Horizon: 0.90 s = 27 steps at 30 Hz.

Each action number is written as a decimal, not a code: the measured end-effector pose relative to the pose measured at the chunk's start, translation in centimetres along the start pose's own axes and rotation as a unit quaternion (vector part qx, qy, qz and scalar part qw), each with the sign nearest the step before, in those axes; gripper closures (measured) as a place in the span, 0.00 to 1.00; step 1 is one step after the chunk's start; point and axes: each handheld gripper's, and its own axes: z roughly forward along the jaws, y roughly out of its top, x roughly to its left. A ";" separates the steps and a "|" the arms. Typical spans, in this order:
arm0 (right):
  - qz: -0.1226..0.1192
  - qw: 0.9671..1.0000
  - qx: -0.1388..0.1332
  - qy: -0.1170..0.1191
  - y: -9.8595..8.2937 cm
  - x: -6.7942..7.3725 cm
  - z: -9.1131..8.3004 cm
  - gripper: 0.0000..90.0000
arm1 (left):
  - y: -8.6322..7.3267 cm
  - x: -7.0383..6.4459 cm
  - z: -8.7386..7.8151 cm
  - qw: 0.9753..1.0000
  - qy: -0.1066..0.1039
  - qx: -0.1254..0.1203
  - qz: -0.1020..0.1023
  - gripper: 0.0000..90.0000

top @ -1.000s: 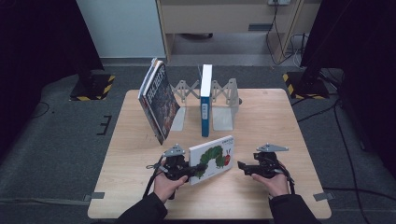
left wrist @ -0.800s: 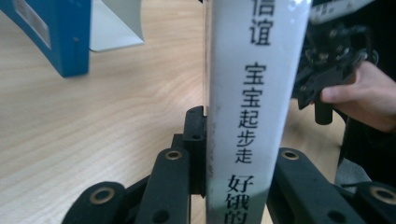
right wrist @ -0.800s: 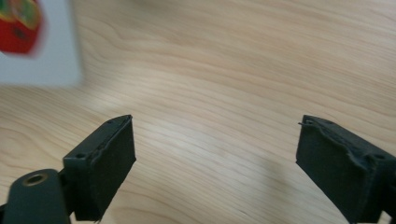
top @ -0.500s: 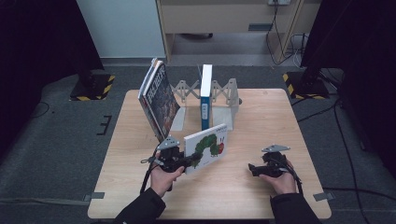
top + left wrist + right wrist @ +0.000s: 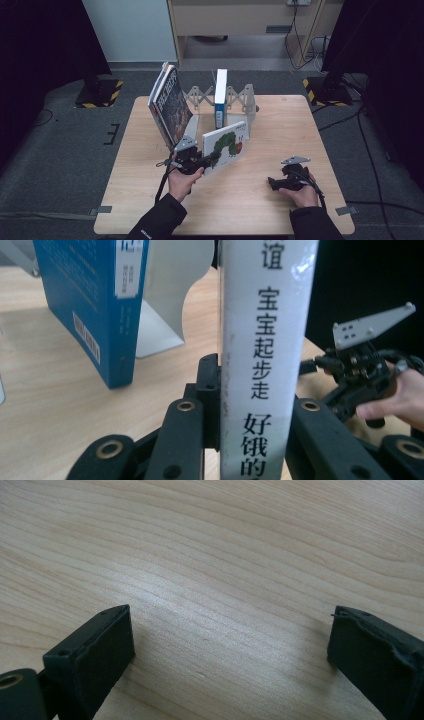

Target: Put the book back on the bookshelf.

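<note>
Left hand-held gripper (image 5: 212, 159) clamped on caterpillar picture book (image 5: 226, 145), tilted above mid-bench (image 5: 300, 125). Spine, seen close from left gripper view, reading "宝宝起步走". Right hand-held gripper (image 5: 230, 645) spread wide near front edge.

A lab or test room: a lone wooden table (image 5: 280, 125) on grey carpet (image 5: 60, 150), black curtains (image 5: 40, 40), yellow-black taped stand feet (image 5: 100, 95).

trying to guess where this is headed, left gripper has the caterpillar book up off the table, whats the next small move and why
Probably carry the caterpillar book forward toward the metal book rack and stand it beside the blue book. The left gripper is clamped on its spine with the book raised and tilted; the blue book already stands upright in the rack with open space to its right; the right gripper rests open, holding nothing.
</note>
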 end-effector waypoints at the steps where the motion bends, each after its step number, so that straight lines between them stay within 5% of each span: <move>1: 0.000 1.000 0.000 0.001 0.0 0.0 0.0 0.05 | 0.1 -0.1 0.2 1.000 0.005 -0.001 0.004 0.83; 27: 0.001 1.000 -0.018 0.002 -0.3 0.0 0.3 0.01 | 2.0 -0.7 3.4 0.996 0.065 -0.057 0.015 0.83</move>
